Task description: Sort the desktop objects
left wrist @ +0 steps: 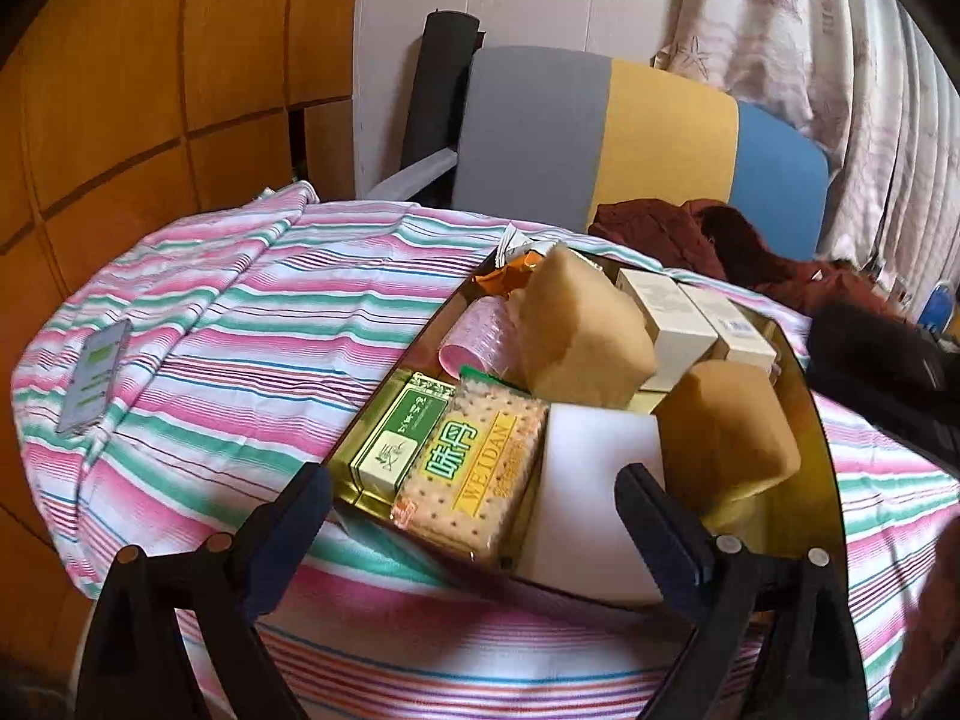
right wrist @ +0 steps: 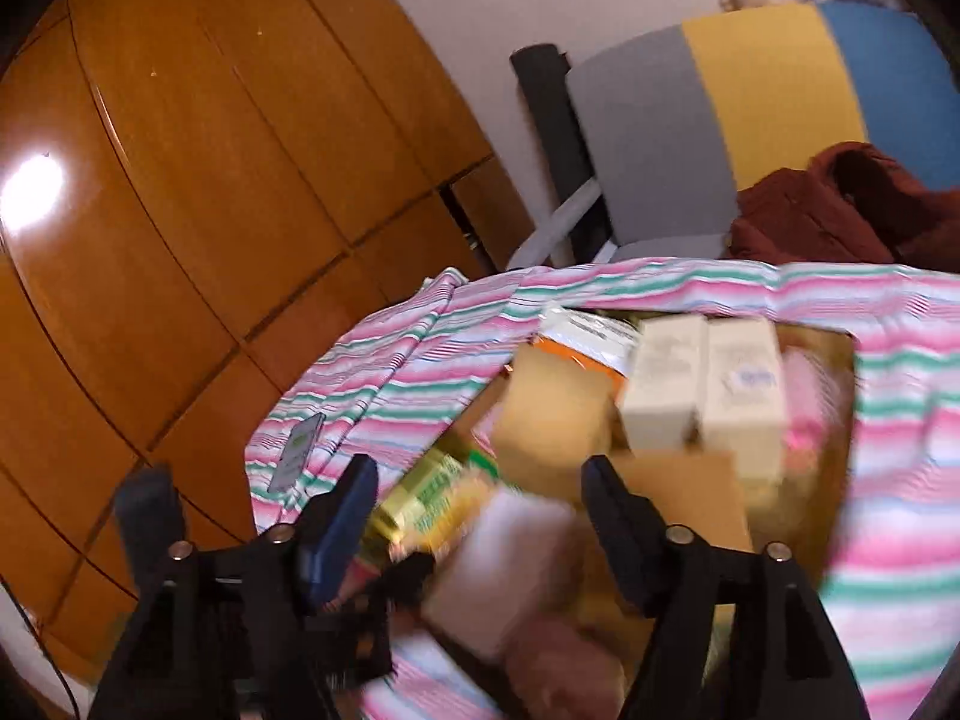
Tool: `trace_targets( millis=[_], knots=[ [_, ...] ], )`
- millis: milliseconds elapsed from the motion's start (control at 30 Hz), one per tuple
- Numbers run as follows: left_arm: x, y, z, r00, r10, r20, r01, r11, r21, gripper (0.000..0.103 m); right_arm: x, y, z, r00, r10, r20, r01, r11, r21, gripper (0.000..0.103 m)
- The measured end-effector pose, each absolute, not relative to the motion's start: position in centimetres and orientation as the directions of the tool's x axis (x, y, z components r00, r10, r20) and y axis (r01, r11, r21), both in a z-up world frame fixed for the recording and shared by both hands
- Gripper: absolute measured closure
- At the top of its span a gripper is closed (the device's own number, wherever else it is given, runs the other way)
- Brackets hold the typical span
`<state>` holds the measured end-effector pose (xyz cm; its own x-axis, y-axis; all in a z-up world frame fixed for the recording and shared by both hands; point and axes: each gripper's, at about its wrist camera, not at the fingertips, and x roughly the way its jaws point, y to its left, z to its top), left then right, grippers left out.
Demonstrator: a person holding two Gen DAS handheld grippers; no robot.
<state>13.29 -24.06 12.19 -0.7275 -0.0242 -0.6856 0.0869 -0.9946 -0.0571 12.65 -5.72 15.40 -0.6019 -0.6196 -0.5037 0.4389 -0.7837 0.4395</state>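
A gold tray [left wrist: 807, 420] on the striped tablecloth holds a green tea box [left wrist: 399, 435], a WEIDAN cracker pack [left wrist: 474, 471], a white sponge block [left wrist: 591, 498], two brown paper-wrapped blocks [left wrist: 579, 333] [left wrist: 726, 426], two cream boxes [left wrist: 666, 315], a pink roll [left wrist: 477, 336] and an orange packet [left wrist: 510, 276]. My left gripper [left wrist: 474, 510] is open and empty, hovering over the tray's near end. My right gripper [right wrist: 480, 516] is open and empty above the same tray [right wrist: 840, 348]; that view is blurred. The cream boxes [right wrist: 702, 390] show there too.
A phone [left wrist: 96, 375] lies on the tablecloth [left wrist: 240, 324] at the left; it also shows in the right wrist view [right wrist: 297, 450]. A grey, yellow and blue chair [left wrist: 630, 132] with a dark red garment [left wrist: 690, 228] stands behind the table. A wooden cabinet [left wrist: 120, 90] is at the left.
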Motion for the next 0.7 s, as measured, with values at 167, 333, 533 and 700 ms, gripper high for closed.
trace_targets(
  millis=[167, 333, 533, 700],
  knots=[
    [14.4, -22.9, 12.4, -0.724, -0.021, -0.689, 0.08, -0.995, -0.053, 0.006, 16.9, -3.8, 15.5, -0.683, -0.513, -0.52, 0.386, -0.858, 0.338, 0.022],
    [15.8, -21.9, 12.9, -0.729, -0.053, -0.682, 0.085, -0.996, -0.013, 0.006, 18.5, -2.4, 14.5, -0.705, -0.419, -0.572, 0.321, -0.908, 0.271, 0.016],
    [17.6, -21.1, 13.8, -0.753, -0.146, -0.642, 0.123, -0.989, 0.08, 0.006, 20.0, -1.9, 13.9, -0.711, -0.396, -0.581, 0.311, -0.918, 0.245, 0.016],
    [19.2, -20.5, 14.6, -0.775, -0.222, -0.591, 0.154, -0.974, 0.165, 0.009, 21.6, -2.4, 14.7, -0.737, -0.382, -0.557, 0.327, -0.923, 0.202, 0.015]
  ],
)
